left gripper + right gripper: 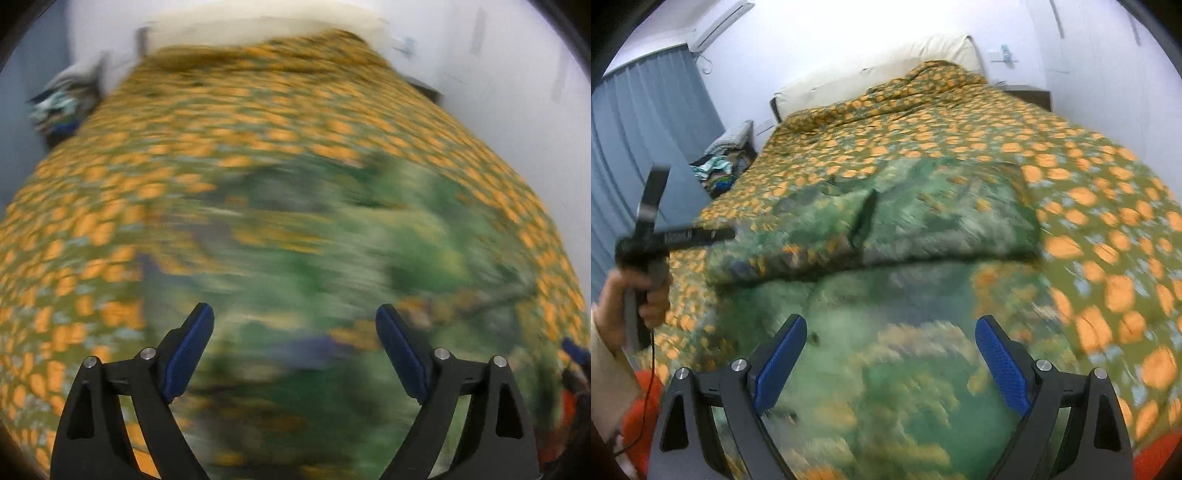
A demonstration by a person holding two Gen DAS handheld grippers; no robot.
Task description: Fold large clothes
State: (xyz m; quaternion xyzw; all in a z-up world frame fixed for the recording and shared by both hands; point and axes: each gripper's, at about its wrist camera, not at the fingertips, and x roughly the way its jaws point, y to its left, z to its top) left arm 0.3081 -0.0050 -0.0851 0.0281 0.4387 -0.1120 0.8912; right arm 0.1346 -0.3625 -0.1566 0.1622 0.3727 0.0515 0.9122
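Note:
A large green garment with a leafy print (pixel 905 229) lies on the bed, its far part folded over in a thick layer, its near part spread toward me. My right gripper (pixel 891 334) is open and empty above the near part. My left gripper (pixel 294 323) is open and empty above the same garment (pixel 332 240), which is heavily blurred in the left wrist view. The left gripper also shows in the right wrist view (pixel 657 236), held up in a hand at the left edge of the bed.
The bed is covered by an olive quilt with orange spots (pixel 1089 221). A cream headboard (pixel 886 70) stands at the far end. A pile of clothes (pixel 718 170) sits beside the bed at far left. Grey curtains (pixel 639 140) hang on the left.

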